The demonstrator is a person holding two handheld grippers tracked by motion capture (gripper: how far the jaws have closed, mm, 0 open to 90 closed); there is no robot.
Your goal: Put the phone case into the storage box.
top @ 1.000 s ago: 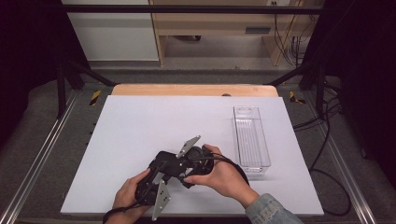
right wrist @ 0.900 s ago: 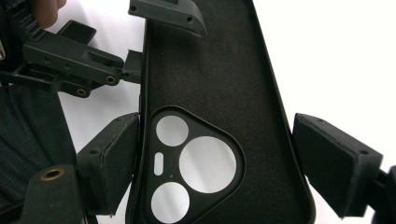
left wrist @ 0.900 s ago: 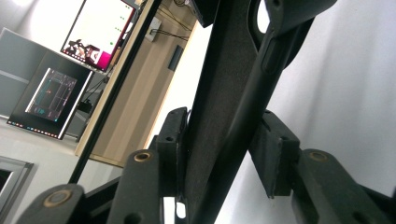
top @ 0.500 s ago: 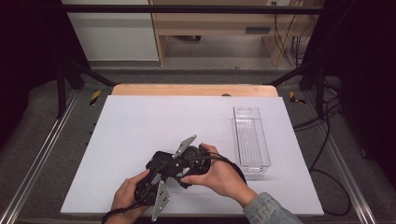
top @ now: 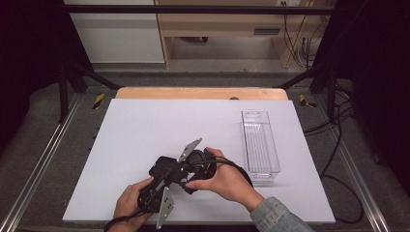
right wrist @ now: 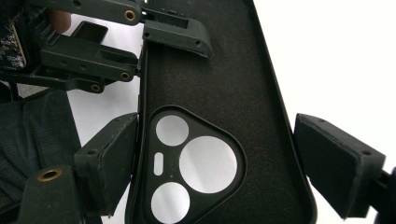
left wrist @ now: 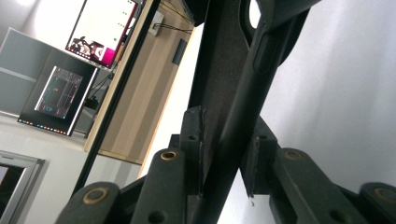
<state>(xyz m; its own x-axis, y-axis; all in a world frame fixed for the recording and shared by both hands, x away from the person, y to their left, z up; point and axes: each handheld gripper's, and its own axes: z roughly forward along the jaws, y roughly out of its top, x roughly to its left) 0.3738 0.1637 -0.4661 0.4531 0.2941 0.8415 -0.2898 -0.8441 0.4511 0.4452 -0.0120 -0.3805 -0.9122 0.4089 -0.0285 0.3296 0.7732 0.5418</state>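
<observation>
Black phone case (right wrist: pixel 219 116) held between the two grippers, low on the white table (top: pixel 145 125), well to the left of the clear tray (top: pixel 260 145) and nearer the person than the tray's far end. Left gripper (left wrist: pixel 224 154) shut tight on one thin edge of the phone case, seen edge-on in the left gripper view, pads pressing both sides. Right gripper (right wrist: pixel 219 163) open wide around the end with the camera cutout: left pad (right wrist: pixel 114 154) touching the edge, right pad well clear of the other edge, so not squeezing. In the right gripper view, left gripper (right wrist: pixel 140 32) clamped on the far end of the phone case. Left hand (top: pixel 128 203) below and left of the tray, right hand (top: pixel 227 179) just left of the tray's near end. Compared with a second ago, both grippers slid a tiny bit left, away from the tray; grip looks the same. Tray not moved.
</observation>
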